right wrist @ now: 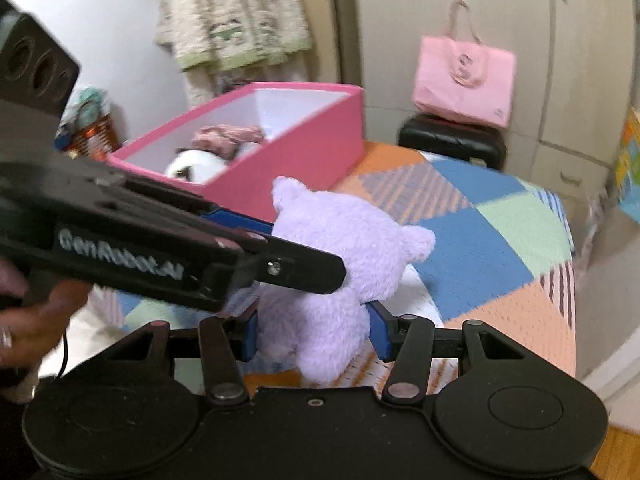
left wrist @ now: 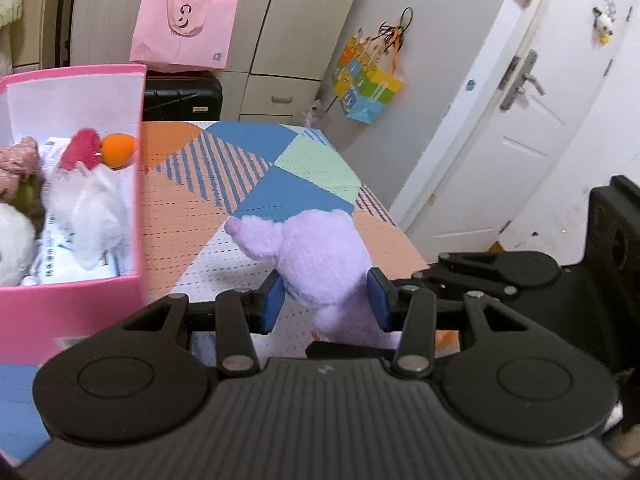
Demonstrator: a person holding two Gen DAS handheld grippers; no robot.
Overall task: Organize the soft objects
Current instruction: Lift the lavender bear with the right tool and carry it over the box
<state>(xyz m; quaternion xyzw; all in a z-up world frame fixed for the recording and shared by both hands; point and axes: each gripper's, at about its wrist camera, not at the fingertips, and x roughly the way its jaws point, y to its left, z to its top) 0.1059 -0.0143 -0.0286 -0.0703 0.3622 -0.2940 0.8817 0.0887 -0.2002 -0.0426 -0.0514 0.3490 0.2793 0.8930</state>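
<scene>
Left wrist view: both grippers' jaws grip the purple plush bear (left wrist: 320, 256).

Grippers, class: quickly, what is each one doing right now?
Left gripper: shut on the fluffy lilac plush bear.
Right gripper: shut on the same bear.

Pink box (left wrist: 80, 304) cut off left; contents blurred.

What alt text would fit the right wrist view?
Both hand-held grippers close on a lilac plush bear: the right at its lower body, the left near its head. Behind stands an open pink box of soft toys on a patchwork-covered bed.
</scene>
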